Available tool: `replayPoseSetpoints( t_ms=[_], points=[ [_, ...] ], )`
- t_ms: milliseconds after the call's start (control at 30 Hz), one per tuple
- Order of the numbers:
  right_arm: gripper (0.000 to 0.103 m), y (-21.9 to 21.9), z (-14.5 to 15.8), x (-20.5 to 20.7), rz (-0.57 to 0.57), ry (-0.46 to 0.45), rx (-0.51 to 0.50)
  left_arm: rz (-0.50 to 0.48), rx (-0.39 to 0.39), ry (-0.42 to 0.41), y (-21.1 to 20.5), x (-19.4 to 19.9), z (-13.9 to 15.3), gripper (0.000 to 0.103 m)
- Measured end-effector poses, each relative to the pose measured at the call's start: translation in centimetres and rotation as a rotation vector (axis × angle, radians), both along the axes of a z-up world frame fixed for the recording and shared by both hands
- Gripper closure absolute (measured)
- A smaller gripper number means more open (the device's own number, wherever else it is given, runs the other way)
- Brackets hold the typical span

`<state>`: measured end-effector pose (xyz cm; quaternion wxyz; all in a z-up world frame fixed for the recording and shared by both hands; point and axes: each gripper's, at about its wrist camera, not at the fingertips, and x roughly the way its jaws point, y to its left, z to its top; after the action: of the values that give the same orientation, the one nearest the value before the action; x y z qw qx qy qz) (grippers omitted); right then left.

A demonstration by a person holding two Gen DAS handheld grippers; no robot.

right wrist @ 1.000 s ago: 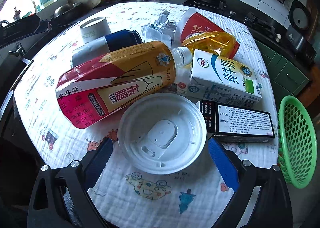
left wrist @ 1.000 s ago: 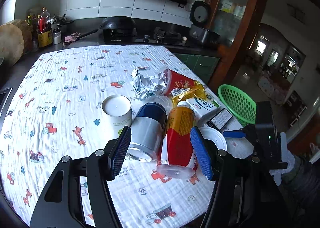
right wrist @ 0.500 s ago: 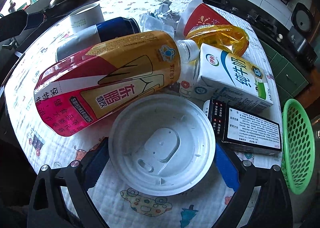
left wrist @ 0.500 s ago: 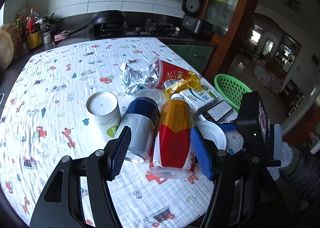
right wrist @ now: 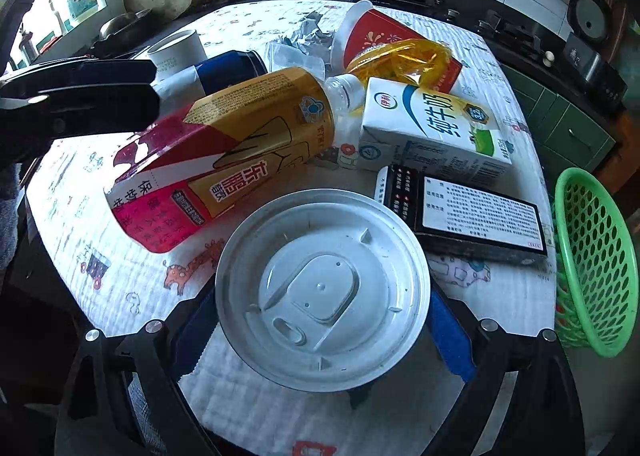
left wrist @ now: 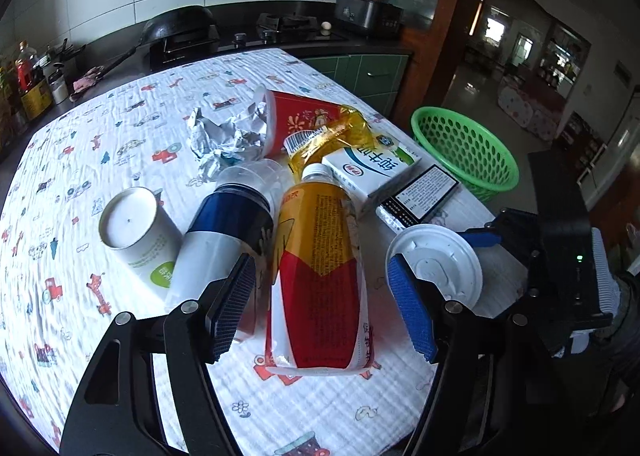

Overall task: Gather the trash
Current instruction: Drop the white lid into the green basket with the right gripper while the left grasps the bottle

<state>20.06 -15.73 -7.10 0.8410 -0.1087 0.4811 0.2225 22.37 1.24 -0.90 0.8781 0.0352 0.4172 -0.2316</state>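
A yellow-and-red drink bottle (left wrist: 320, 276) lies on its side on the cloth-covered table (left wrist: 100, 136). My left gripper (left wrist: 322, 308) straddles it. Its jaws are opening and the pads stand clear of the bottle's sides. A white plastic lid (right wrist: 322, 292) fills the gap of my right gripper (right wrist: 324, 336). Those jaws are closing, with both blue pads against the lid's rim. In the left wrist view the lid (left wrist: 434, 268) sits just right of the bottle. The green basket (right wrist: 592, 256) hangs off the table's right edge.
Piled behind the bottle are a milk carton (left wrist: 372, 172), a black box (left wrist: 424, 196), a red cup (left wrist: 304, 120), a yellow wrapper (left wrist: 328, 136), crumpled foil (left wrist: 224, 136), a blue-and-silver can (left wrist: 224, 232) and a white paper cup (left wrist: 136, 232). A kitchen counter runs behind the table.
My left gripper has shifted right to centre on the bottle, and its jaws stand wider. My right gripper has come closer to the lid and closed in on its rim.
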Motion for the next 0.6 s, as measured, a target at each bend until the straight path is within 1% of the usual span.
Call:
replayPoseSetpoints(
  t_ms=[100,200,300,533,600],
  points=[
    [0.013,-1.3,0.2,-0.8,-0.016,0.005,0.017,-0.007,0.043,0.007,-1.2,0.6,-0.7,0.034],
    [0.013,-2.8,0.6,-1.7,-0.036,-0.003,0.031,-0.004,0.062,0.033,-1.8,1.4,-1.4,0.034],
    [0.013,-4.1,1.1,-2.0,-0.057,-0.011,0.051,-0.01,0.084,0.052,-2.4,2.0,-2.0,0.034],
    [0.013,-6.9,1.9,-2.1,-0.104,-0.027,0.08,0.024,0.148,0.084,-2.8,3.0,-2.8,0.035],
    [0.013,-7.8,2.0,-2.0,-0.121,-0.03,0.088,0.023,0.169,0.107,-3.1,3.2,-3.3,0.035]
  ],
)
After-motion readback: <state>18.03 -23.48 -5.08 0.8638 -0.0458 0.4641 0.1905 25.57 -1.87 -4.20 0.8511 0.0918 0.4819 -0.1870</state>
